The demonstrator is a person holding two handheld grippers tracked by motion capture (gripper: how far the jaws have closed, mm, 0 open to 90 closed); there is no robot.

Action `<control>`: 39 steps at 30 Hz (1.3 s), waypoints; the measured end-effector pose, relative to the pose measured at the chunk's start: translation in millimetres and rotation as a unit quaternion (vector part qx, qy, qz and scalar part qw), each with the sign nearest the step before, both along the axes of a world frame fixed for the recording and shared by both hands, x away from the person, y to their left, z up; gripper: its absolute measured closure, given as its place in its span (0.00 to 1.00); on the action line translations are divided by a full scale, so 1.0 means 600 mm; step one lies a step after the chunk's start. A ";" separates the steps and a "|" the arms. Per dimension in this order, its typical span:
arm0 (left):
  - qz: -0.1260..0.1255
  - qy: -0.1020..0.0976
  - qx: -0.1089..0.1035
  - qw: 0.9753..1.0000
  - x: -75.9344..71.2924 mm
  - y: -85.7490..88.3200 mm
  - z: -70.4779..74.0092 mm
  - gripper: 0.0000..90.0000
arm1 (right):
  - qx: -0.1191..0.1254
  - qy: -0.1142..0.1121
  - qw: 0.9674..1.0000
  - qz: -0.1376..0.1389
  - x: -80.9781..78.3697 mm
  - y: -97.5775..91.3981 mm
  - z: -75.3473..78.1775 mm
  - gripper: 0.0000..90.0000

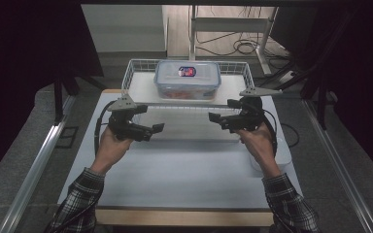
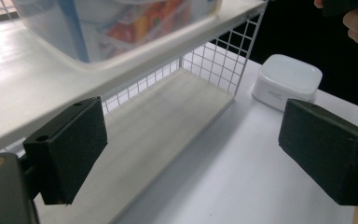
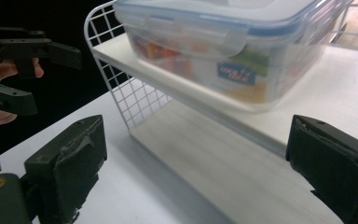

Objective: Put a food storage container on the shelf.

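A clear plastic food container (image 1: 188, 79) with a blue-rimmed clip lid stands on the upper board of a white wire shelf rack (image 1: 137, 87) at the far side of the table. My left gripper (image 1: 153, 132) hovers in front of the rack's left end, jaws pointing right. My right gripper (image 1: 218, 121) faces it from the right end. In the left gripper view my left gripper (image 2: 191, 144) is open with nothing between its pads, under the container (image 2: 121, 23). In the right gripper view my right gripper (image 3: 196, 158) is open and empty below the container (image 3: 223, 46).
A small white lidded box (image 2: 286, 81) sits on the white table (image 1: 184, 170) to the right of the rack, beside my right forearm. The rack's lower board (image 2: 168, 121) is bare. Dark floor and metal rails flank the table.
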State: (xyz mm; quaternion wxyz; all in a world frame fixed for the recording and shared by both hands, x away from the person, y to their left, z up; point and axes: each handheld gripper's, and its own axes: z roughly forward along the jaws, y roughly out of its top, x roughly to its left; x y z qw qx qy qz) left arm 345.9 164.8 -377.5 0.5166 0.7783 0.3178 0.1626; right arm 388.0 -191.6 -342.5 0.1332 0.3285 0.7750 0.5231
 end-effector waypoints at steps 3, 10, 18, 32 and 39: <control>-0.004 0.011 0.005 1.000 -0.010 -0.003 -0.012 0.08 | -0.001 0.001 1.000 0.007 -0.012 -0.001 -0.012 0.05; -0.002 0.017 0.013 1.000 -0.032 -0.004 -0.036 0.08 | -0.009 0.002 1.000 0.013 -0.035 -0.005 -0.036 0.05; 0.003 0.016 0.012 1.000 -0.061 0.000 -0.069 0.08 | -0.027 -0.001 1.000 0.011 -0.062 -0.007 -0.068 0.05; 0.005 0.011 0.027 1.000 -0.096 0.008 -0.086 0.08 | -0.039 0.005 0.999 0.011 -0.090 -0.021 -0.103 0.05; 0.014 0.023 0.030 0.999 -0.109 0.009 -0.114 0.07 | -0.043 0.006 0.999 0.018 -0.110 -0.023 -0.122 0.06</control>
